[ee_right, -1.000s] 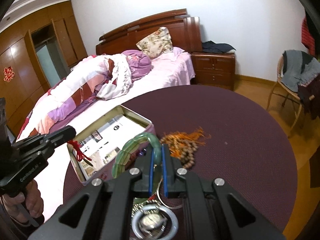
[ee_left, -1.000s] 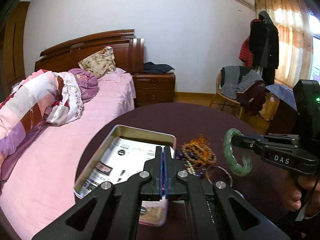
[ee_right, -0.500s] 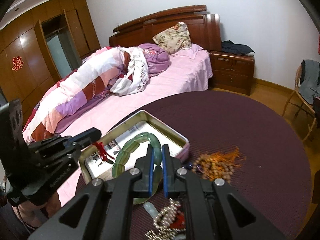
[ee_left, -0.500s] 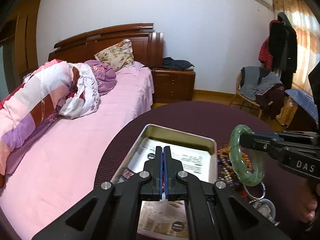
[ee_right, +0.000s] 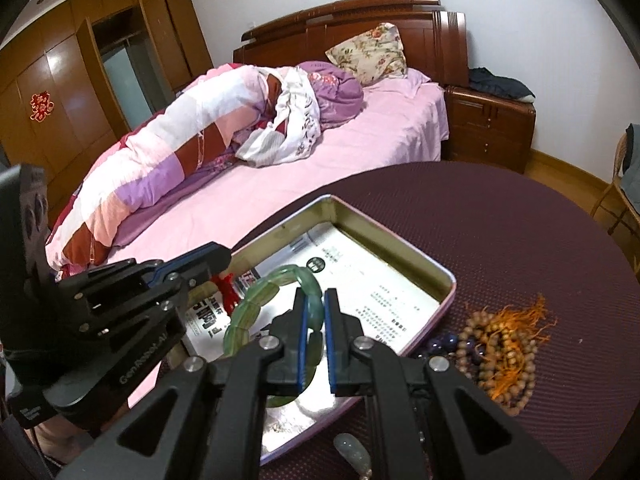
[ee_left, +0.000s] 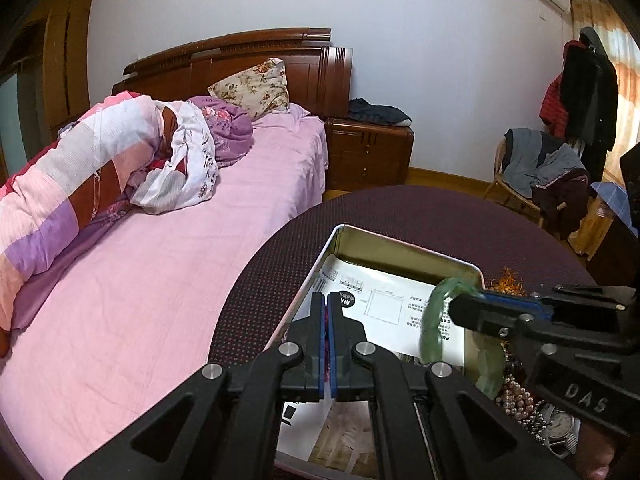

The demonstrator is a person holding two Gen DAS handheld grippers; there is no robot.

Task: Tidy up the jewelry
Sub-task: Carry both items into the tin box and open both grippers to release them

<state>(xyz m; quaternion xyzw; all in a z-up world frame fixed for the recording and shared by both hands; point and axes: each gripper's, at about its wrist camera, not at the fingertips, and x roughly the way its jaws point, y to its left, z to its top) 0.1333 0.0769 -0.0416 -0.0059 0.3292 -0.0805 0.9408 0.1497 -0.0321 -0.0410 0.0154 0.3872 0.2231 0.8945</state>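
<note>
Your right gripper (ee_right: pixel 315 312) covers the near arc of the green bangle (ee_right: pixel 256 308), and in the left view the bangle's edge is blurred. The print on the paper (ee_left: pixel 384 304) lining the tin (ee_right: pixel 400 240) is too small to read, and your left gripper (ee_left: pixel 328 344) hides its near part. The watch (ee_left: pixel 560 430) and pearls (ee_left: pixel 516 396) are half covered by the right gripper, and the red tassel's (ee_right: pixel 226 288) top is hidden in the left gripper.
</note>
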